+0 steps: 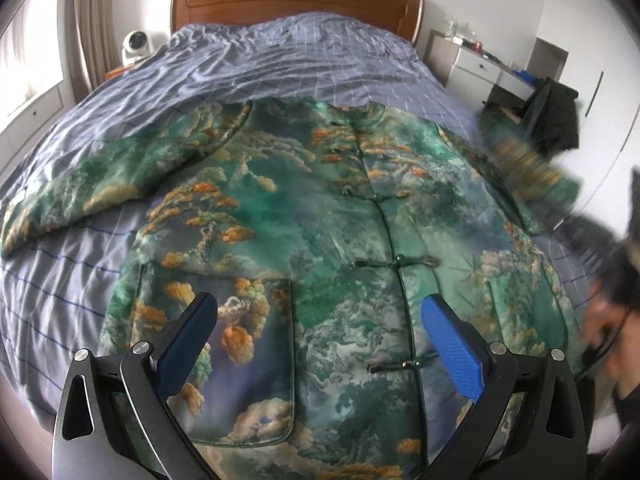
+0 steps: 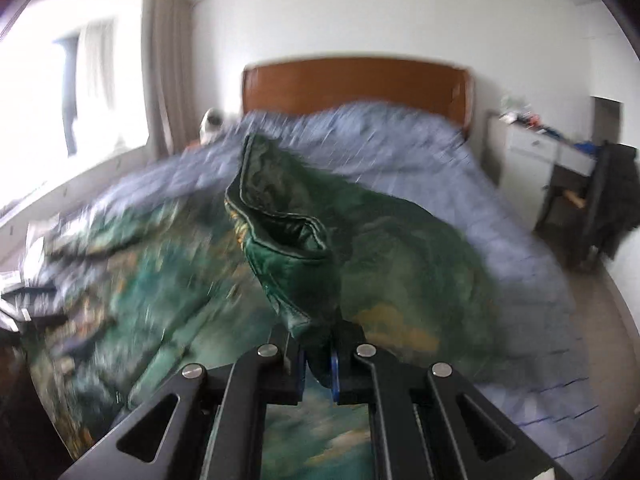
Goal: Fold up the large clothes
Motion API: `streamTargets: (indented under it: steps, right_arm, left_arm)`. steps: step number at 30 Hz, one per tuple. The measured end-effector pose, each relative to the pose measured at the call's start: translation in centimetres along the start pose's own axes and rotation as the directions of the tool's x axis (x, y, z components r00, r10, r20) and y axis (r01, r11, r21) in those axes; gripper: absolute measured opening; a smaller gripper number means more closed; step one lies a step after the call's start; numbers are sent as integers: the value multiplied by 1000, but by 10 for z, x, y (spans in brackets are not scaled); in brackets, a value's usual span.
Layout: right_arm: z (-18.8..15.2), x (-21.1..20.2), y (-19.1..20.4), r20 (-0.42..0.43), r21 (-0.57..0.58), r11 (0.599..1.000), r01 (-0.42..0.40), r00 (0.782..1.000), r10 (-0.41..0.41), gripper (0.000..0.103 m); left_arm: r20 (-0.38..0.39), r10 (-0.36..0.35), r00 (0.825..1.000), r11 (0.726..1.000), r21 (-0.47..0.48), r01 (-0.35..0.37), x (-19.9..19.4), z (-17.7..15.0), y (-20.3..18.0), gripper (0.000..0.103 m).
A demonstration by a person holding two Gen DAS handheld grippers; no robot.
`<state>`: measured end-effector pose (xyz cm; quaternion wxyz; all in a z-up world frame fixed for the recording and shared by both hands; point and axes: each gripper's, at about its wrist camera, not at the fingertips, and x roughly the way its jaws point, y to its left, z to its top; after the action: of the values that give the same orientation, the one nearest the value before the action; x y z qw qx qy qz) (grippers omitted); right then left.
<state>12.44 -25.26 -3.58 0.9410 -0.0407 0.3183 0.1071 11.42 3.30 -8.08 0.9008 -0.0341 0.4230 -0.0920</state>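
A large padded jacket, printed with green mountains, orange-topped trees and pale clouds, lies front-up on a bed covered by a blue-grey checked quilt. Its collar points toward the wooden headboard, and a row of knotted frog fastenings runs down its middle. 1 sleeve lies spread out flat across the quilt toward the window side.

The left gripper hovers over the lower front of the jacket, near the patch pocket. Its 2 blue-padded fingers stand wide apart with nothing between them.

In the right wrist view, the right gripper has its fingers pinched tight on the cuff of the other sleeve. That sleeve is lifted clear of the bed and stands up in front of the camera, its dark green lining showing at the open cuff. The rest of this view is smeared with motion blur. In the left wrist view the same sleeve appears as a blurred patch at the jacket's far right edge.

A white fan stands beside the headboard, and a white cabinet stands on the other side of the bed, with a dark garment draped nearby.
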Motion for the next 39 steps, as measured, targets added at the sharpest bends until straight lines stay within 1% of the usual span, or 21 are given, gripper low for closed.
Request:
streamTargets:
  steps: [3,5,6,7,8,9,10,13,14,16,19,23,26,27,28,30,31,32,34,37,39]
  right_arm:
    - [-22,25,20,-71,-33,999,-14,997,12,9]
    - [-38,38,28,-121,-44,999,-22,993,16,17]
    - [-47,42,31,-151,-44,999,-26,988,19,25]
    - [-58,42,29,-187,-32,998,-59,981,52,43]
    - [-63,42,29,-201,-19,996,-90,976,84,57]
    - [-67,40,31,-196,-14,995,-103,976,98,61]
    - [-69,34,31,-186,-19,994,-106,977,100,63]
    - [-73,13,34,-180,-33,993,-116,978,109,63]
    - [-75,4,33,-171,-28,993,-116,979,109,63]
    - [-81,-11,32,-150,-19,994,-108,983,105,64]
    - [-88,-36,25,-118,10,996,-92,989,93,64]
    - [-94,-61,21,-80,62,995,-83,993,88,64]
    - [-97,-72,20,-56,90,993,-78,995,83,64]
    - [-98,-74,19,-51,95,993,-75,995,80,64]
    - [-99,-77,19,-45,97,993,-72,996,77,64]
    - [-99,-80,19,-41,98,993,-66,997,70,64]
    - [-100,-81,19,-37,102,993,-62,997,66,64]
    - [-100,-83,17,-33,107,993,-59,997,63,64]
    - [-99,-85,12,-27,126,991,-54,998,58,64]
    - [-93,-87,-6,-23,171,984,-52,998,57,64]
    - [-81,-86,-24,-14,174,984,-29,999,32,64]
  left_arm:
    - [-22,-39,999,999,-2,39,4,-3,-1,102]
    - [-44,-82,996,997,0,82,8,-4,-4,102]
    - [-59,-108,992,994,-3,108,11,-4,-6,102]
    - [-70,-130,989,991,-8,130,13,-3,-8,102]
    - [-88,-169,982,986,-19,168,17,-2,-10,102]
    - [-102,-202,974,979,-29,200,20,-1,-13,102]
    - [-118,-239,964,971,-40,236,23,1,-16,102]
    - [-167,-357,919,934,-75,349,35,10,-33,102]
    - [-185,-397,899,918,-79,389,41,14,-43,102]
    - [-214,-447,869,894,-68,443,51,21,-65,101]
    - [-251,-470,846,879,-48,474,70,26,-93,101]
    - [-342,-457,821,884,-74,462,106,23,-120,95]
    - [-377,-419,826,906,-106,411,122,20,-129,76]
    - [-382,-407,830,912,-114,394,124,20,-130,64]
    - [-387,-397,832,917,-120,381,125,21,-131,56]
    - [-402,-392,827,919,-136,370,128,23,-133,23]
    - [-404,-403,821,915,-151,375,127,24,-134,17]
    - [-403,-402,822,915,-150,374,125,25,-135,15]
    - [-381,-390,838,919,-113,377,115,35,-136,12]
    - [-303,-369,879,926,-36,376,95,65,-131,12]
    - [-246,-342,907,937,-12,350,90,90,-116,12]
